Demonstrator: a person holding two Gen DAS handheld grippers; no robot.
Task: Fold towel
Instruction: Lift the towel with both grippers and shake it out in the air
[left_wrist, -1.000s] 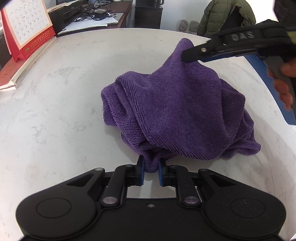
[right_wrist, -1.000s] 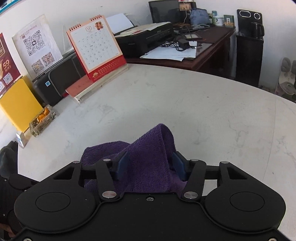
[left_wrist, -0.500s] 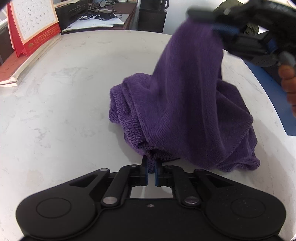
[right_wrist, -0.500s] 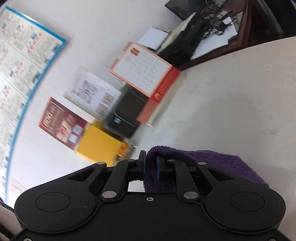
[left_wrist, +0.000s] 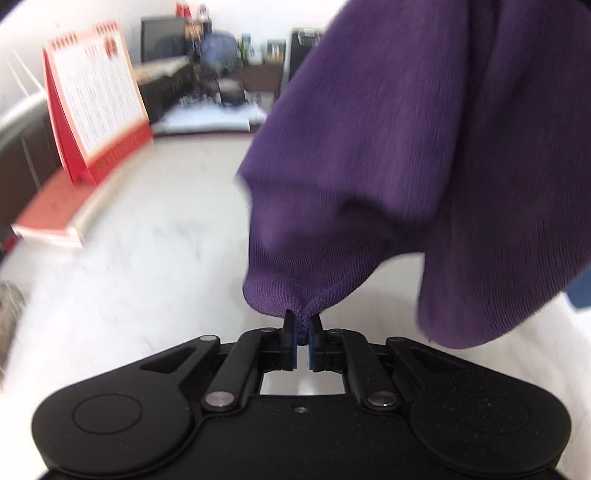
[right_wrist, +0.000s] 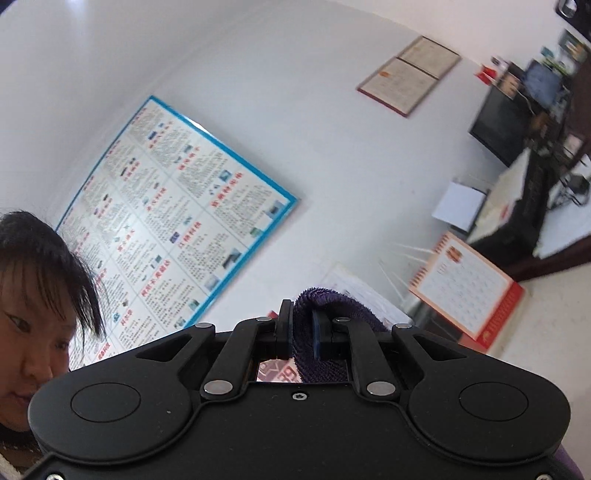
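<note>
Left gripper (left_wrist: 302, 330) clamped on towel (left_wrist: 424, 155) corner, low, just above table (left_wrist: 147, 266). Cloth rises from it up and right, out of frame, toward right gripper (right_wrist: 302, 332), pinched on another bunched edge, held high, camera tilted at wall poster (right_wrist: 177, 236). Long axis: diagonal, left low to right high; neither corner spread yet. Calendar (left_wrist: 92, 110) far left. Versus one second ago: towel was heaped on table, now off it, hanging; right gripper climbed.
</note>
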